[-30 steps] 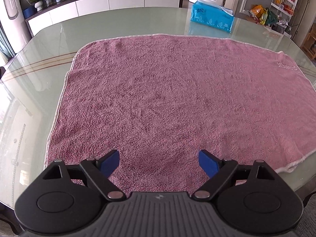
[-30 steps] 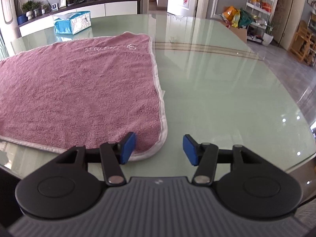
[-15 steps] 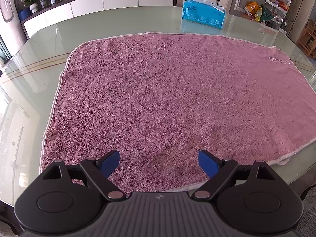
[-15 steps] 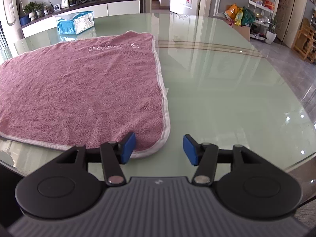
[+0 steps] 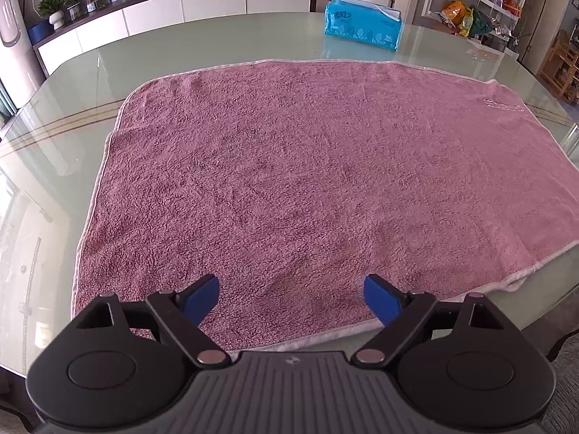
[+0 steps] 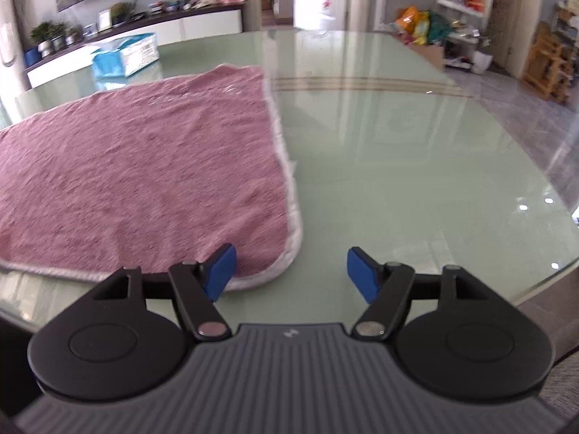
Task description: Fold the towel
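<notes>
Pale green glass covers the big rounded table (image 5: 224, 36), and a white sideboard (image 5: 181, 3) with potted plants and photo frames runs along the far wall. On the table a pink towel (image 5: 307, 181) with a white hem lies spread flat and unfolded, filling most of the near half. A blue tissue pack (image 5: 363, 25) sits on the glass beyond the towel's far edge, apart from it. The left tongs (image 5: 291, 298) hang above the towel's near edge with their blue pads spread wide, gripping nothing. The right tongs (image 6: 289, 271) hover over the towel's near right corner (image 6: 286, 256); their jaws are opening, the left pad over the cloth, the right pad over bare glass, and nothing is pinched between them.
</notes>
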Demonstrator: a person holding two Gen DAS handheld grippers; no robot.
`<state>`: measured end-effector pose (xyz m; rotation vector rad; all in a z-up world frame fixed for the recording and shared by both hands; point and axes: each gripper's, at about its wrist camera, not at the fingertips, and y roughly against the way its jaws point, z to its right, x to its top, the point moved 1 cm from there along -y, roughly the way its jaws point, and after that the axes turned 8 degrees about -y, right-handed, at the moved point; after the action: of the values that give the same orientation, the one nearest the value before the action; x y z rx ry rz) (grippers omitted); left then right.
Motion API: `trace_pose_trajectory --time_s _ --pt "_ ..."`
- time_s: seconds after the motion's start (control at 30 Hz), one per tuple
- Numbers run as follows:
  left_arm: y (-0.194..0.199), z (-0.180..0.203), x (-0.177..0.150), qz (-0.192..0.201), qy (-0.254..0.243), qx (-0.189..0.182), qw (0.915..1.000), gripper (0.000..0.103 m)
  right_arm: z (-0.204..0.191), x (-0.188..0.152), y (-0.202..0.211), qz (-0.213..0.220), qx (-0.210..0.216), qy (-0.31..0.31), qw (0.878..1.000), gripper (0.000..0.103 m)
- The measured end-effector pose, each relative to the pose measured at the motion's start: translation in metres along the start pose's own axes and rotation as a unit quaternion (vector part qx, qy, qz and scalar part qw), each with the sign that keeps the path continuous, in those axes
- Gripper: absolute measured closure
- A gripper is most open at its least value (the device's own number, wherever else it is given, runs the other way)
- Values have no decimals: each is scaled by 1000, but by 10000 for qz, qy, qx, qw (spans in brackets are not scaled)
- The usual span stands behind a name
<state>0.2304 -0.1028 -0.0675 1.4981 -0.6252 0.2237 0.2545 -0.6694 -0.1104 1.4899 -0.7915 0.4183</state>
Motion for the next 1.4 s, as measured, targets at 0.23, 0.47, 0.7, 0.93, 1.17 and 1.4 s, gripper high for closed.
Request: trace_pose_trajectory --time_s 0.23,0.47,0.7,0.93,1.17,1.4 --pt "-1 -12 -3 -46 93 -3 9999 14 4 0 -3 -33 262 -129 9996 39" --pt "0 -19 -4 -39 162 -51 9998 14 -15 7 -6 -141 330 111 9993 77" --pt "0 -29 -4 -46 162 -78 9998 14 -24 8 -5 -168 326 30 9993 96" --pt "-1 -50 -4 -198 41 -49 9998 14 -32 14 11 4 350 -37 9994 96" --pt "0 -74 -3 -285 -33 -135 9995 14 -68 33 35 281 694 116 9971 96" --pt "4 -91 -5 -268 -200 -118 9994 14 -145 49 54 511 1259 638 9887 96"
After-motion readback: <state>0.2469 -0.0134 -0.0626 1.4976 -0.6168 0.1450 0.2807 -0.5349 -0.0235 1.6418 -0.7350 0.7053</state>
